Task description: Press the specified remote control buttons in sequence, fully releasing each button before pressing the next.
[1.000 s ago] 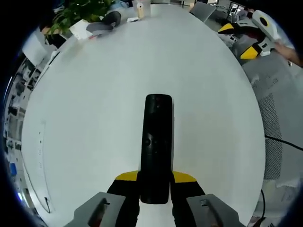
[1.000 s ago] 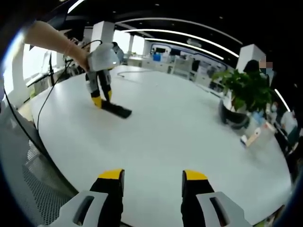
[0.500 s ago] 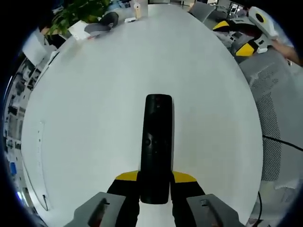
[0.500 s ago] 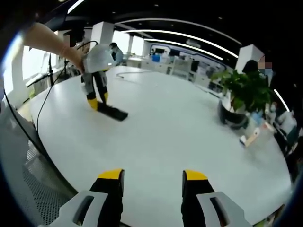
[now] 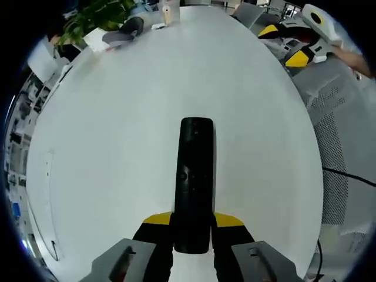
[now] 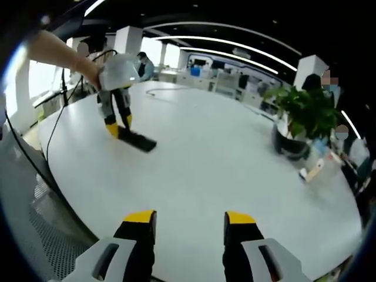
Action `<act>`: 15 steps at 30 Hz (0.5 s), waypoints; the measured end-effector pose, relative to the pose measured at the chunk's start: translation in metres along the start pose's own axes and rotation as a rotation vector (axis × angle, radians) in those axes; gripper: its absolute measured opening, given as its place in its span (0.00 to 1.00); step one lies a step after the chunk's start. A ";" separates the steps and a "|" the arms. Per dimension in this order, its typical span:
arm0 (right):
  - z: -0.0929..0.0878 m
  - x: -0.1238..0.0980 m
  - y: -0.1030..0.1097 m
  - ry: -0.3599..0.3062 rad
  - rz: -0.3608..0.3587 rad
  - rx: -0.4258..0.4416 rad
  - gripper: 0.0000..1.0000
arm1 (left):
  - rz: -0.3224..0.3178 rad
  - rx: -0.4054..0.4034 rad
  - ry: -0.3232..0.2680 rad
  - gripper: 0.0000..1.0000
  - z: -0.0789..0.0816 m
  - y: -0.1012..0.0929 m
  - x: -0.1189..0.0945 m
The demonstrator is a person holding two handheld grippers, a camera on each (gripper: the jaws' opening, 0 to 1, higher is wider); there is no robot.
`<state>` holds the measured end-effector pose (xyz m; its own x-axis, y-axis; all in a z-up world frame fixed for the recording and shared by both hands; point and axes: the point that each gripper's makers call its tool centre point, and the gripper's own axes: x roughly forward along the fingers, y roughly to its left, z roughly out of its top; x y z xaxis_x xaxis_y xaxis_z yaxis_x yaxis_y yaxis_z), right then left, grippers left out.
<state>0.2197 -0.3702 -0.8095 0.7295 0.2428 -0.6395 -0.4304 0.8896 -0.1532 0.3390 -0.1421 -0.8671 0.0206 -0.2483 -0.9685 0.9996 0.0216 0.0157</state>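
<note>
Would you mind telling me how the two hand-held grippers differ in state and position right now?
The left hand-held gripper is shut on the black remote control; the right hand-held gripper is open and holds nothing. The left one is over the white table well in from its edge; the right one hovers near the table's edge. Both have yellow-tipped jaws.

In the right gripper view, left gripper [image 6: 116, 131] with remote [image 6: 137, 141] clamped at its fingertips has drifted leftward (both cameras shifted too); right gripper's [image 6: 183, 218] jaw gap slightly narrower.
</note>
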 end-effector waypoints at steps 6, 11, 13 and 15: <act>0.003 -0.002 0.000 -0.008 -0.009 -0.027 0.37 | -0.002 0.000 -0.007 0.23 -0.001 -0.004 0.000; 0.003 -0.002 0.000 -0.011 -0.005 -0.021 0.37 | -0.003 0.001 -0.010 0.23 -0.001 -0.009 -0.001; 0.003 -0.002 0.000 -0.011 -0.006 -0.019 0.37 | -0.006 0.008 -0.008 0.23 -0.001 -0.012 -0.001; 0.004 -0.002 0.000 -0.014 -0.007 -0.019 0.37 | -0.007 0.015 -0.005 0.23 -0.002 -0.014 -0.001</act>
<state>0.2203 -0.3693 -0.8056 0.7398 0.2425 -0.6277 -0.4353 0.8837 -0.1717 0.3247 -0.1407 -0.8669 0.0135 -0.2530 -0.9674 0.9999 0.0057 0.0124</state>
